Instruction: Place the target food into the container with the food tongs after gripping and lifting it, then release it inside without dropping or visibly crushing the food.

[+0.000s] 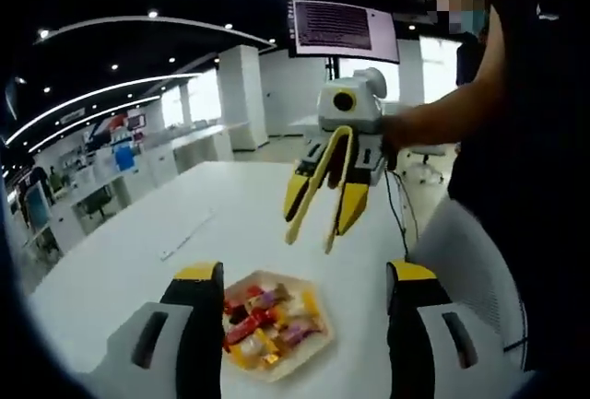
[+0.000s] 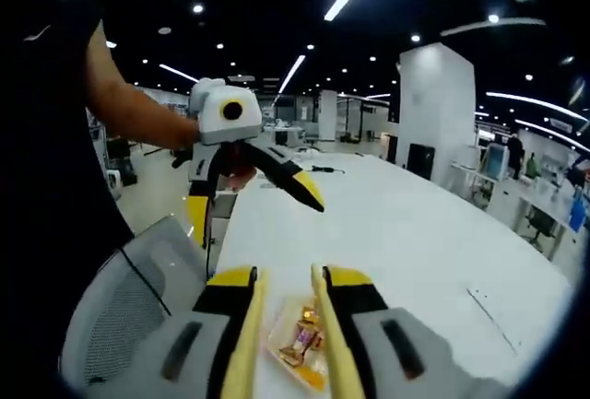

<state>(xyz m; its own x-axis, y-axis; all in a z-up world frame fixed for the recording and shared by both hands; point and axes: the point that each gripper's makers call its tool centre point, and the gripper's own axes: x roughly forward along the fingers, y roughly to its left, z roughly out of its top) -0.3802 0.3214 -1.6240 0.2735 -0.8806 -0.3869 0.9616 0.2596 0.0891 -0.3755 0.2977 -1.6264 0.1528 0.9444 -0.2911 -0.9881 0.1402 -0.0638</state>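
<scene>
So the person's standing at a big white table (image 1: 138, 252) with both grippers up in the air over a shallow tray (image 1: 309, 348) piled with little wrapped candies (image 1: 272, 321). That's where the food is right now, still sitting in the tray, nothing picked up. The right gripper (image 1: 320, 205) is squeezed around a pair of yellow tongs (image 1: 323, 192), holding them by the arms with the tips hanging apart and empty, well above the pile. The left gripper (image 2: 253, 187) has its jaws spread wide and nothing in them. I don't see a separate container to drop stuff into. The candies look light, with crinkly, slick wrappers, so I'd guess they'll slide off the tong tips easily. Best bet is pinching one across its fat middle, gently, not by the twisted ends.
</scene>
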